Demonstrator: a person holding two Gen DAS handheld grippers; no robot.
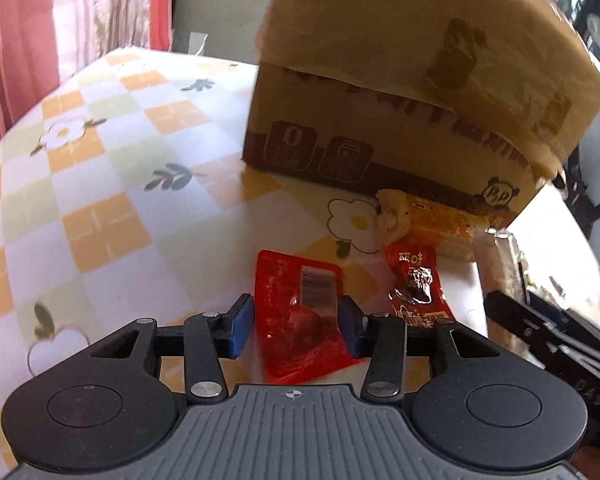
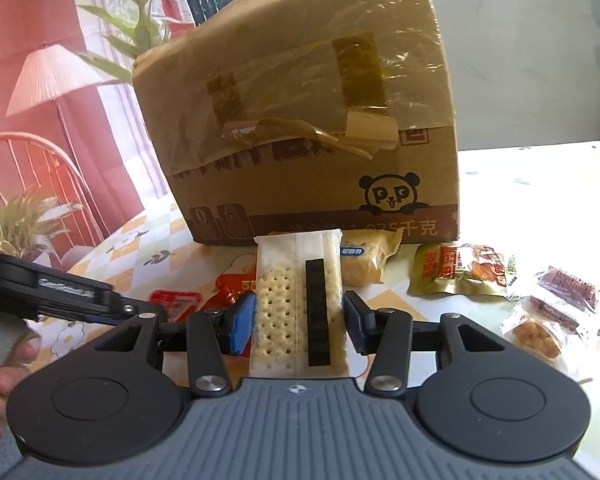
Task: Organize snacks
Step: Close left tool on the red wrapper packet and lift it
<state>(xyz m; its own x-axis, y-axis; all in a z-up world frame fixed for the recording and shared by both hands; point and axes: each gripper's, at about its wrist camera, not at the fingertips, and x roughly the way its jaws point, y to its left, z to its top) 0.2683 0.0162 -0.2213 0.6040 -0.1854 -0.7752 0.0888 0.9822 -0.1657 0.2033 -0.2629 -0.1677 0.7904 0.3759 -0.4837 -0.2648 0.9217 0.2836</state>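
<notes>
left gripper (image 1: 296,326) – jaws apart around red packet (image 1: 296,320) | right gripper (image 2: 300,320) – clamped on cracker pack (image 2: 288,300)

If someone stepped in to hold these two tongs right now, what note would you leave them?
Left tongs: open around a red foil snack packet, pads not clearly pressing.
Right tongs: shut on a clear-wrapped cracker pack.
The taped brown cardboard box stands closed behind, on the checked tablecloth.
Done: nothing visibly sorted.
Left: other packets still lie loose by the box.
</notes>
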